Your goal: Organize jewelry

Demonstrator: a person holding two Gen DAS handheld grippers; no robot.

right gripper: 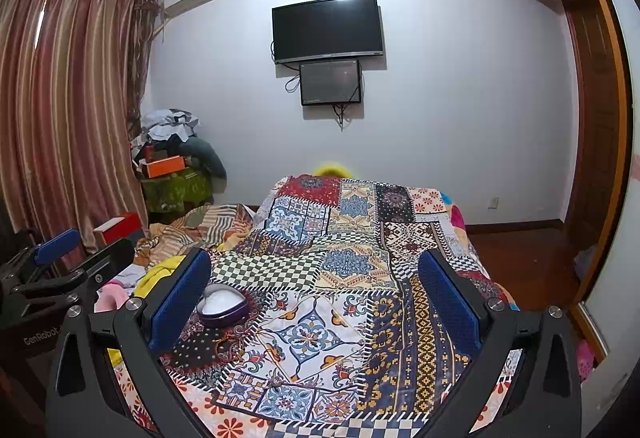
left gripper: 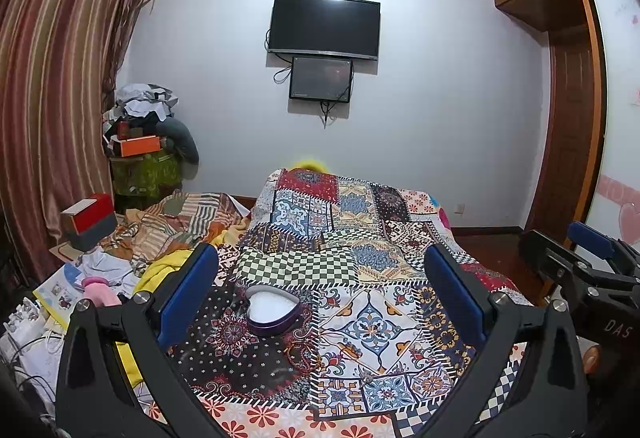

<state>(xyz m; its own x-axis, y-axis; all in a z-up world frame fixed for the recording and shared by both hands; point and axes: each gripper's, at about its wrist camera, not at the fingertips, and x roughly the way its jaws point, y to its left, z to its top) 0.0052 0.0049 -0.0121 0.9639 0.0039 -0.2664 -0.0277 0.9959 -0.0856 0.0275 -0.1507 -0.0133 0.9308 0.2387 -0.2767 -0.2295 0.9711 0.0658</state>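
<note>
Bed (left gripper: 360,238): fills the middle of both views, under a patchwork quilt (right gripper: 344,238); loose striped bedding and yellow cloth lie along its left side.

Television (left gripper: 324,27): on the far wall, with a smaller dark screen just below it.

Curtain (left gripper: 52,97): striped, far left, beside a pile of clothes and boxes in the corner.

Left gripper (left gripper: 320,302): fingers spread wide, holding nothing, low over the near quilt.

Right gripper (right gripper: 316,302): fingers likewise wide apart and empty, level with the left one.

Heart-shaped box (left gripper: 273,312): open, purple wall, white lining, on a dark patch of quilt at near left. Appears empty. In the left view it sits between the fingers, closer to the left one; in the right view it lies just beside the left finger.

Necklace (left gripper: 304,354): thin dark beaded strand on the quilt just near-right of the box, hard to separate from the pattern. A small pale trinket lies nearer the camera; its kind cannot be told.

Step in hand, as judged: first pickup not yet begun. Best to lower one gripper straight onto the strand, pinch it without catching the fabric, and carry it over the box's open top.

View differences: left view shows the right gripper at far right, plus papers and a pink item at near left. Right view shows the left gripper at far left and more of the wooden door.
</note>
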